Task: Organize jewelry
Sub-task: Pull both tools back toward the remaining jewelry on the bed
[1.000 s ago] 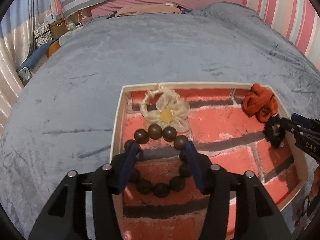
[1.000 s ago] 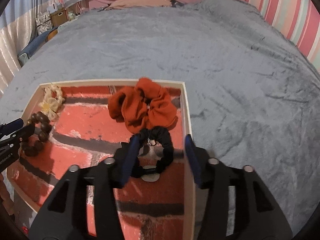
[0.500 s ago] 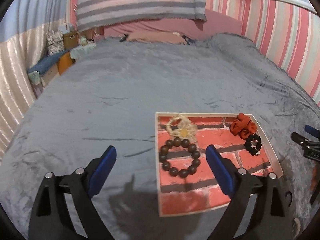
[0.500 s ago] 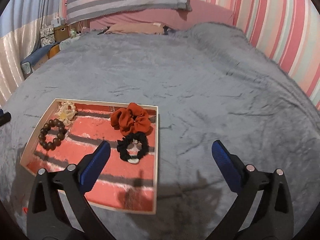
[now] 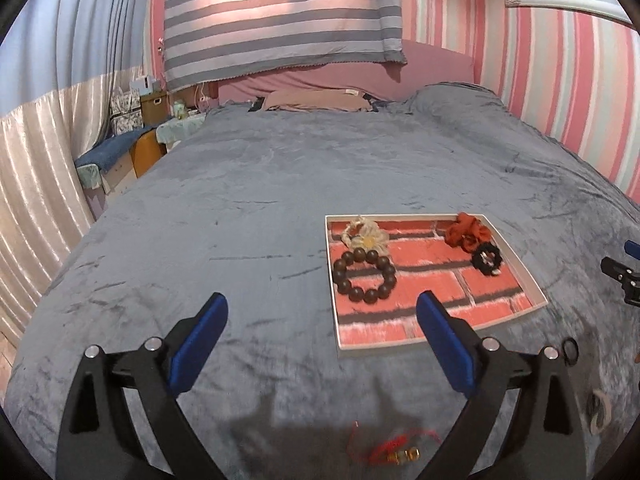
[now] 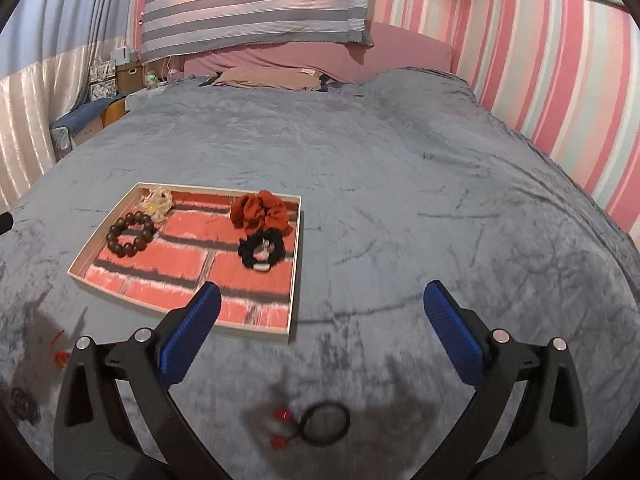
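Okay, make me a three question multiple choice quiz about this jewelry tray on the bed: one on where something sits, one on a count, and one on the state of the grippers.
1. Where does the beaded bracelet lie?
A. in the tray
B. on the blanket
C. in the left gripper

2. How many pieces lie in the tray?
A. two
B. four
C. six

3. How do the grippers stand?
A. both shut on scrunchies
B. one open, one shut
C. both open and empty

Answers:
1 A: it rests on the brick-pattern floor beside the flower tie.
2 B: bracelet, flower tie, red scrunchie, black scrunchie.
3 C: left gripper and right gripper show wide, empty jaws.
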### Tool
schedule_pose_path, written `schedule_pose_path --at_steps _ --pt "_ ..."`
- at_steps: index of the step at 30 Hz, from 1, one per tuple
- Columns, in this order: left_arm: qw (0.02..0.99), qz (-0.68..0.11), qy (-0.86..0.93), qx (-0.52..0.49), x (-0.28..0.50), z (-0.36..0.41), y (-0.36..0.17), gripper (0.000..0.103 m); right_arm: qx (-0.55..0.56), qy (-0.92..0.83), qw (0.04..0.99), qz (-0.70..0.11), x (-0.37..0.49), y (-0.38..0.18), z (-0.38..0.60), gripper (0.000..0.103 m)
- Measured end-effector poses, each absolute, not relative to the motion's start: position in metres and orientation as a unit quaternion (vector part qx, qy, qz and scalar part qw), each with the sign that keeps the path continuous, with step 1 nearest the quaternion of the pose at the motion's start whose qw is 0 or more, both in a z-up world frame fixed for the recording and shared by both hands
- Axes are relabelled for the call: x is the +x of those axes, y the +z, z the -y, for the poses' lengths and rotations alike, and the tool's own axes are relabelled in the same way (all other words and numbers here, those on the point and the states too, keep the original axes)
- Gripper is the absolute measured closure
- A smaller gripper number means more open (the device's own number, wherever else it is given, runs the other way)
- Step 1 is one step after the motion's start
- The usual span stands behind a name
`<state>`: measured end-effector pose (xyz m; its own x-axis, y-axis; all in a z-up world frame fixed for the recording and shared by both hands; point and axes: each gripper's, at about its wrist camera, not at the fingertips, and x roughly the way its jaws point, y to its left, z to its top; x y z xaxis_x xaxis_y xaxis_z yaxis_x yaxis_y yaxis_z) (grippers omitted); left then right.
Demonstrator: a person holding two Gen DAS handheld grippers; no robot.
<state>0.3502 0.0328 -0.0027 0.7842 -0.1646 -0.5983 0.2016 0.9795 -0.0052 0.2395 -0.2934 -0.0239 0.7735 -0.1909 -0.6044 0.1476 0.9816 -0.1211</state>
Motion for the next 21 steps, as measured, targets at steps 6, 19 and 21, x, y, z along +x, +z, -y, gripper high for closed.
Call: schedule_pose_path --at_steps 6,19,21 --pt "0.948 -0.302 -0.091 0.048 0.309 -0.031 -0.005 0.01 -0.008 -0.101 0.941 -0.323 0.2 -0.031 0.29 0.004" --pt "0.946 -0.315 -0.074 0.033 0.231 -0.056 -0.042 0.01 -0.034 -0.102 0.945 -0.308 0.119 -0.072 0.251 0.004" --pt "0.945 -0.318 -0.072 0.032 0.22 -0.058 -0.05 0.01 -0.028 -0.101 0.945 -0.31 0.106 -0.082 0.248 0.004"
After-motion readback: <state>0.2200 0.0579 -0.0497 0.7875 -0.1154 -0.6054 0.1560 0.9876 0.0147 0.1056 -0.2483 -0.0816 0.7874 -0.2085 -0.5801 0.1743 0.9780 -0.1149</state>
